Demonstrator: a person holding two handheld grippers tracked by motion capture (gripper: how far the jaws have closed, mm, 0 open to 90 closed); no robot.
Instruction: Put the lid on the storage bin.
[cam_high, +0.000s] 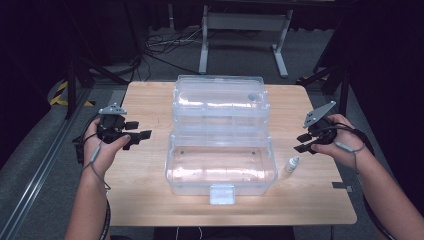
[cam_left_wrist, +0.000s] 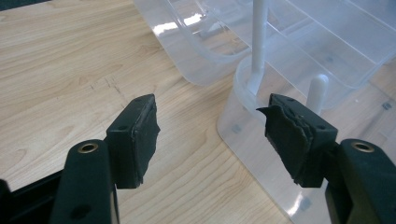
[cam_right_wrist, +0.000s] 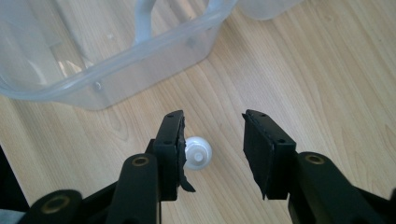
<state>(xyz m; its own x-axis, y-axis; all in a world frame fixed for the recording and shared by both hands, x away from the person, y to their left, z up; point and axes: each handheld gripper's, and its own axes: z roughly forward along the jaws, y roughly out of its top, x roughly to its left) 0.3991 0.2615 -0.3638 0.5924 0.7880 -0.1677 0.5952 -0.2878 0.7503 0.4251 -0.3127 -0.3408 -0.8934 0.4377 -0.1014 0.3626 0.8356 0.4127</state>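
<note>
Table (cam_high: 150, 200): pale wood, carrying everything here.
Box (cam_high: 221, 167): clear plastic, mid-table, lid thrown back, latch tab facing the person; our landmark.
Left gripper (cam_high: 134, 134): in the left hand, just left of the box, jaws wide apart and bare; in the left gripper view, box wall right by one jaw.
Right gripper (cam_high: 303, 142): in the right hand, right of the box, jaws apart, gripping nothing.
Bottle (cam_high: 292, 164): small, white, upright just off the box's right wall; in the right gripper view (cam_right_wrist: 197, 153) it sits below the spread jaws, beside one pad.
</note>
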